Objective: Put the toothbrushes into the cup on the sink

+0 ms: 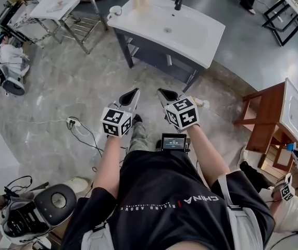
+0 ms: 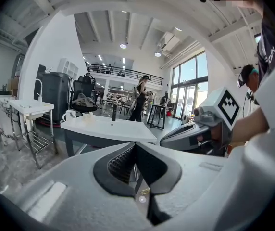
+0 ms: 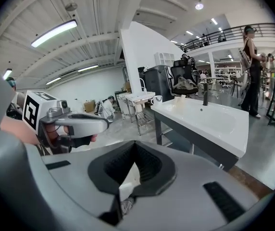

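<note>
Sink (image 1: 185, 33) lies well ahead of left gripper (image 1: 132, 94) and right gripper (image 1: 165, 93), both closed empty; approach step, next likely needs jaws opened.

Open floor (image 1: 71, 82) ahead up to sink (image 1: 203, 43), metal rack (image 1: 84, 30) left, wooden cabinet (image 1: 266, 113) right

Wears a black short-sleeved T-shirt (image 1: 159, 191), lower middle of the head view, printed in white with "CHINA" and a smaller line of letters, a thin bar between the two. Light grey straps (image 1: 236, 217) over both shoulders; mottled grey trousers (image 1: 138, 138) just above the shirt's hem. Left gripper (image 1: 130, 96) and right gripper (image 1: 166, 95) in smooth pale grey shells with dark ribbed inner pads, each topped by a white marker cube (image 1: 116, 121) with black square patterns.
</note>
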The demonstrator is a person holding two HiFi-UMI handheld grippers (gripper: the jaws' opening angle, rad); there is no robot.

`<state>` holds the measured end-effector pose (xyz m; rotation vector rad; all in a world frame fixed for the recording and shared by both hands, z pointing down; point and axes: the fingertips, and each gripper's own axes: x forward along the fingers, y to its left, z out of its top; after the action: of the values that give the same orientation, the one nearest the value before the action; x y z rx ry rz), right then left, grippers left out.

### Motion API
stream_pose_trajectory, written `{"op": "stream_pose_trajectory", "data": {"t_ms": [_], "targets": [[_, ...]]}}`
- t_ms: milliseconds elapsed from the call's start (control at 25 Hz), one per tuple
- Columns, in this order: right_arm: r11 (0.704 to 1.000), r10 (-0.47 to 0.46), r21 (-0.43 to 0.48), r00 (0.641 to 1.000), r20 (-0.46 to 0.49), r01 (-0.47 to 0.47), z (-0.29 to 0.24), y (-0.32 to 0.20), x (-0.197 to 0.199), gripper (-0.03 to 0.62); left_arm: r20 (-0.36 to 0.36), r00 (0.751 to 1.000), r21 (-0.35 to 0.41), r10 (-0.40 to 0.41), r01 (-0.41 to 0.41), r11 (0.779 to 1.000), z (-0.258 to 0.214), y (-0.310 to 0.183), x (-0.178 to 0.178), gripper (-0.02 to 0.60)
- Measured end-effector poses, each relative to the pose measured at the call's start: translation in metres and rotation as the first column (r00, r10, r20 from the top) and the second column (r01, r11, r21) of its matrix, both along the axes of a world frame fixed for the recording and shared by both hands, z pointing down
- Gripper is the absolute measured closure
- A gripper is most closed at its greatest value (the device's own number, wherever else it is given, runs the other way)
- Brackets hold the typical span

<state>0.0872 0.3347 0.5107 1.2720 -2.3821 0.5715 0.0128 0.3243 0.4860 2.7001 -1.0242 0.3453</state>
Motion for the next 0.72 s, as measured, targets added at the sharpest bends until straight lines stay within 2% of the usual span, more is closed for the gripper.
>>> {"op": "stream_pose_trajectory", "data": {"t_ms": [320, 600, 720], "targets": [[0.999, 0.035, -0.006, 0.999, -0.024, -0.035, 0.002, -0.097, -0.011, 0.585, -0.009, 0.999, 0.004, 0.051, -0.051, 0.999, 0.006, -0.097, -0.008, 0.575], [0.997, 0.078, -0.013, 0.997, -0.019, -0.078, -0.012, -0.184, -0.04, 0.585, -0.032, 0.994, -0.002, 0.103, -0.103, 0.995, -0.002, -0.18, -0.034, 0.575], [0.995, 0.095, -0.013, 0.995, -0.021, -0.095, -0.014, -0.213, -0.052, 0.585, -0.028, 0.996, 0.016, 0.089, -0.088, 0.996, -0.004, -0.211, -0.052, 0.575]]}}
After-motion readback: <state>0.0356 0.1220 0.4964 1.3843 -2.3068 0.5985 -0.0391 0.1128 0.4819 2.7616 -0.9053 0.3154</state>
